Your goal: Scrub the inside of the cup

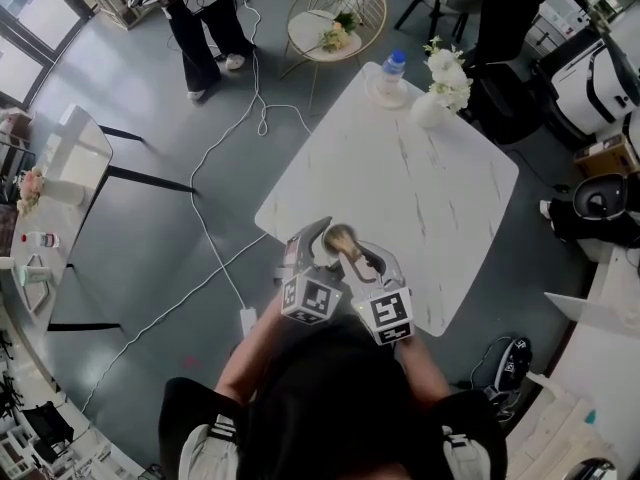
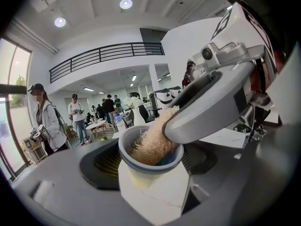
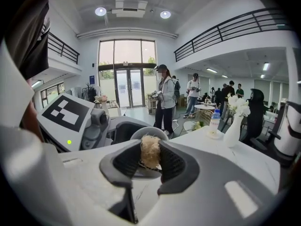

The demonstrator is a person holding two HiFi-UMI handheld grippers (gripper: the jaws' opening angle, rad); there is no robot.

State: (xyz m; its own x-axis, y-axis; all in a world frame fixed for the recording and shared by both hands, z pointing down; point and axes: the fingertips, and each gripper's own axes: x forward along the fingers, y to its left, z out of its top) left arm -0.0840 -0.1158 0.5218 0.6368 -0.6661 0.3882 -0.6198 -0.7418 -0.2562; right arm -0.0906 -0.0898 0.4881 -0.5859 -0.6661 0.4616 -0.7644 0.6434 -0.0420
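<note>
Right gripper was clamped on the scrubber, a tan fibrous wad pinched between both pads. The scrubber's loose end was pushed into the mouth of the cup, which had a pale body, a blue-grey rim and blue showing inside. The cup sat between the left gripper jaws, which were set wide with pads bearing on both sides and carrying it. Head view: both grippers were close together and raised, with the cup over the near edge of the white marble table, not resting on it. At the far corner of the table stood a water bottle and a white vase of white flowers, near each other and well apart from the cup. A person stood on the grey floor beyond the table, and a white cable ran across the floor.
</note>
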